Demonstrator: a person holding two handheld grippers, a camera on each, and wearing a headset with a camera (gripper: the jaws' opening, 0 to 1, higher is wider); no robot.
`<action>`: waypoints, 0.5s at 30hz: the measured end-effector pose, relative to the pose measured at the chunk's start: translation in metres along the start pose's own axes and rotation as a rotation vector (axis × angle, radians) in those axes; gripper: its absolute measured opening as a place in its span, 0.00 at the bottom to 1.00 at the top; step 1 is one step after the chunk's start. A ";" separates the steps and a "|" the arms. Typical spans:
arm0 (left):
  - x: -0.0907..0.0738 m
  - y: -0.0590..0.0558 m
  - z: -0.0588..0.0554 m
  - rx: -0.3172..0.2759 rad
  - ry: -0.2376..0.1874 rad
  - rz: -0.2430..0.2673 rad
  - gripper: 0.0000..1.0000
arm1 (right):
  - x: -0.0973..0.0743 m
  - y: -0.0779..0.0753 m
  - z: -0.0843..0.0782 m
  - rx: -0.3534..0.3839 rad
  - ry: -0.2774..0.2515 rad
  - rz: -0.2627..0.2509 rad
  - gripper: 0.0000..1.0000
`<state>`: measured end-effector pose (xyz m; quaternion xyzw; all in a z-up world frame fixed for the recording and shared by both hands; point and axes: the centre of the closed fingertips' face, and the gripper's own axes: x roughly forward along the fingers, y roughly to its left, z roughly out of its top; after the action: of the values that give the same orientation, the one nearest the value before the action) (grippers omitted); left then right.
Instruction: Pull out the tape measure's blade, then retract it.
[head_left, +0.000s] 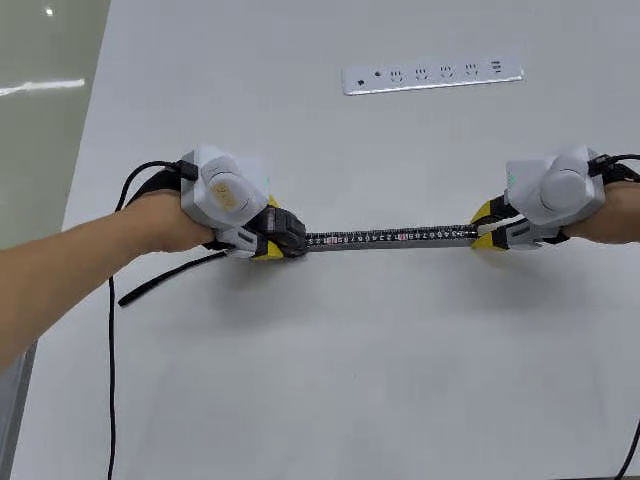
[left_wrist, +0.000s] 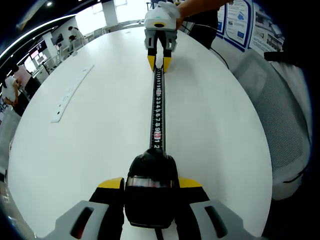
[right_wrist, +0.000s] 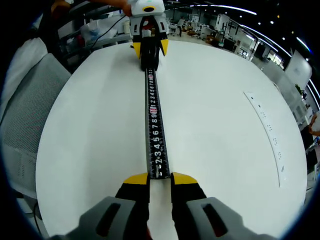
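Tape measure case (left_wrist: 151, 192) sat clamped between the jaws of our left gripper (head_left: 266, 238), low at the white table (head_left: 350, 380). Its blade (head_left: 390, 237) ran drawn out straight across to our right gripper (head_left: 486, 230), whose nearly closed jaws pinched the blade's end. We saw a power strip (head_left: 432, 76) lying well apart, farther back.

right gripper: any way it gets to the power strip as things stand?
Probably not yet: the right gripper is shut on the blade tip. Nothing lies between it and the power strip, though.
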<state>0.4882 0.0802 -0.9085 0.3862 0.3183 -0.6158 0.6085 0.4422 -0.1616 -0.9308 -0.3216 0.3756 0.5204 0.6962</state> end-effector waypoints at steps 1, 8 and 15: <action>0.000 0.001 0.000 -0.003 0.001 0.000 0.37 | 0.000 0.000 0.000 0.006 0.000 -0.002 0.16; 0.001 0.001 -0.002 -0.014 0.002 0.002 0.39 | -0.001 -0.005 0.001 0.030 0.000 -0.033 0.20; -0.002 0.001 0.000 -0.028 -0.004 0.023 0.43 | -0.003 -0.006 0.000 0.062 -0.001 -0.062 0.22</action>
<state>0.4896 0.0811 -0.9065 0.3799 0.3214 -0.6051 0.6215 0.4477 -0.1646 -0.9274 -0.3111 0.3811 0.4867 0.7219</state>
